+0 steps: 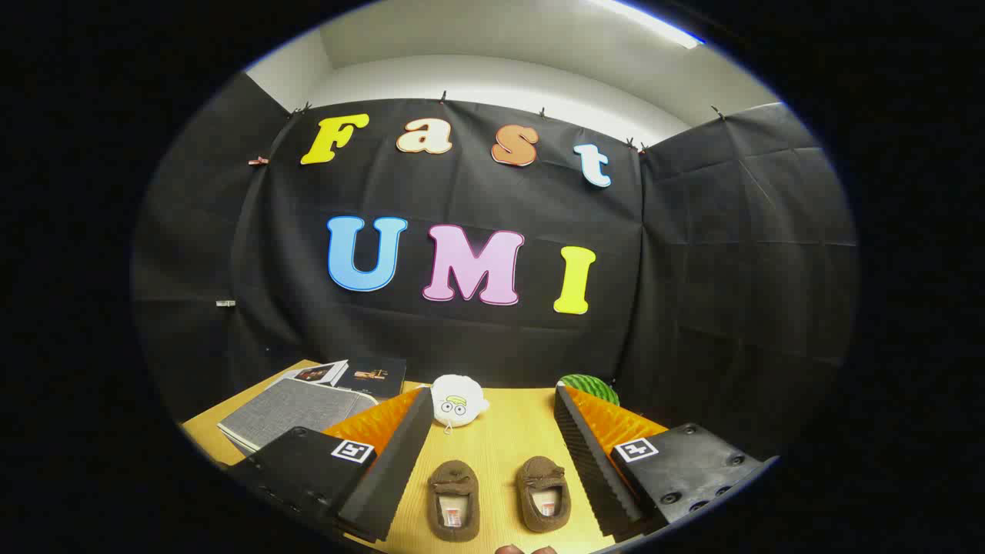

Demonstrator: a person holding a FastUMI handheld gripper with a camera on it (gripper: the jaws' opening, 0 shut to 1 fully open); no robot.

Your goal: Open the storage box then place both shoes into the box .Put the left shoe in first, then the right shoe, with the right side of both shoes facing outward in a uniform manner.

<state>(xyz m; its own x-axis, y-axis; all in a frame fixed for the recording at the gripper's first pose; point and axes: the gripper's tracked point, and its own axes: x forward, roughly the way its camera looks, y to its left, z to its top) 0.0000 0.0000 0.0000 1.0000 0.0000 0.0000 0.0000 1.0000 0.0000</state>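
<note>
Two small brown shoes lie side by side on the wooden table (500, 431), toes pointing away from me. The left shoe (453, 498) and the right shoe (543, 482) both sit between my fingers, near their base. My gripper (492, 412) is open wide above the table, with the left finger (400, 442) and right finger (585, 438) well apart and holding nothing. A grey fabric storage box (296, 409) lies flat and closed beyond the left finger.
A white plush toy (457, 401) sits on the table just ahead, between the fingertips. A green striped ball (591, 387) rests behind the right fingertip. An open booklet (362, 375) lies behind the grey box. Fingertips of a hand (525, 549) show behind the shoes.
</note>
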